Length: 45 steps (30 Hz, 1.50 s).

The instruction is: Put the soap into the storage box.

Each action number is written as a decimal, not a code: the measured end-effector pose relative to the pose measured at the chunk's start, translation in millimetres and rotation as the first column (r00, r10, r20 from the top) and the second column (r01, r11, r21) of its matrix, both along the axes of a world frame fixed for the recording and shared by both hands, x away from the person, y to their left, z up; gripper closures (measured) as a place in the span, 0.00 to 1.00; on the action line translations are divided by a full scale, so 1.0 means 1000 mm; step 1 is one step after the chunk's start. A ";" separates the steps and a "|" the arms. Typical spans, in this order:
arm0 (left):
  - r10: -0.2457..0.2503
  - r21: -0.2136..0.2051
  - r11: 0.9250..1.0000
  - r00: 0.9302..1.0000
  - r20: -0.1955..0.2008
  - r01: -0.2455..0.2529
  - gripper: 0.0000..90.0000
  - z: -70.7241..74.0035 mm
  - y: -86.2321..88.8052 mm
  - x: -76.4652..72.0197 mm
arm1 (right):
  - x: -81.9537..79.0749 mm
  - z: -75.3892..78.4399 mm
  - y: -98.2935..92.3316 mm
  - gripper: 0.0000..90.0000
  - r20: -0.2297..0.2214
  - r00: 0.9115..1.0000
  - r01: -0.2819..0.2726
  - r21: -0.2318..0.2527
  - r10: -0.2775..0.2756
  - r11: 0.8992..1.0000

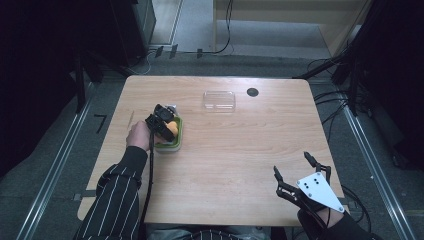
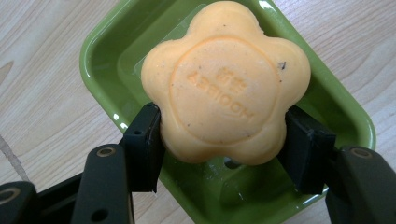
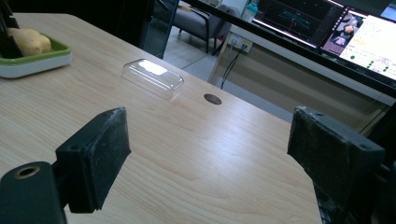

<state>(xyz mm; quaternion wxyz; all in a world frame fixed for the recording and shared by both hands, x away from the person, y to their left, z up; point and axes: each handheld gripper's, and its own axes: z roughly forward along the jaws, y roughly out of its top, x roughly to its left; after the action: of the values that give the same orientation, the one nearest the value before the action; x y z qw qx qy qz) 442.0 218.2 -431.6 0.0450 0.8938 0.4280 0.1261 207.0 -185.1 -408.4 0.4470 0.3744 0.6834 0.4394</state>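
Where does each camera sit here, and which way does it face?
High view: above the person's side, looking forward and down on the table; both forearms and tools show.
Left gripper view: on the left tool, looking down at soap over the dish; own jaws show.
Right gripper view: on the right tool, facing across the table; own jaws show.
Shared: all show the soap and dish.

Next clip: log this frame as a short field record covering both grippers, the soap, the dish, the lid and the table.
left gripper: shut on the orange soap, one jaw on each side
orange soap: flower-shaped, embossed top, held over the green dish
green dish: on the table's left half; whether the soap touches it cannot be told
right gripper: open, holding nothing, near the table's front right corner
clear lid: lying alone toward the far edge
table: light wood, dark round hole near the lid
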 end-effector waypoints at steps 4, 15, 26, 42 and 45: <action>-0.006 0.007 1.000 1.000 0.001 0.006 0.44 -0.001 -0.001 0.000 | 0.000 0.000 0.000 0.15 0.001 1.000 -0.001 0.001 0.001 1.000; 0.003 -0.007 1.000 1.000 -0.005 -0.003 0.41 -0.002 -0.001 0.000 | 0.000 0.000 0.001 0.15 -0.001 1.000 -0.001 -0.002 0.001 1.000; 0.017 -0.013 1.000 1.000 0.006 -0.017 0.35 0.002 -0.001 -0.001 | 0.000 0.000 0.000 0.15 0.000 1.000 0.000 0.000 0.000 1.000; 0.056 -0.034 0.998 0.998 -0.014 -0.056 0.09 0.020 0.006 -0.012 | 0.000 0.000 0.000 0.15 -0.001 1.000 -0.001 0.004 0.001 1.000; 0.062 -0.037 0.997 0.998 -0.022 -0.062 0.07 0.025 0.008 -0.018 | 0.000 0.000 0.000 0.15 -0.001 1.000 -0.002 0.003 0.002 1.000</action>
<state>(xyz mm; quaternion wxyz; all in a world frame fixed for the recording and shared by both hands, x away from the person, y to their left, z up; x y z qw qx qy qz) 423.6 226.3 -406.8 0.0535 0.8803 0.4583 0.1101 207.4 -184.7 -408.4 0.4456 0.3746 0.6834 0.4405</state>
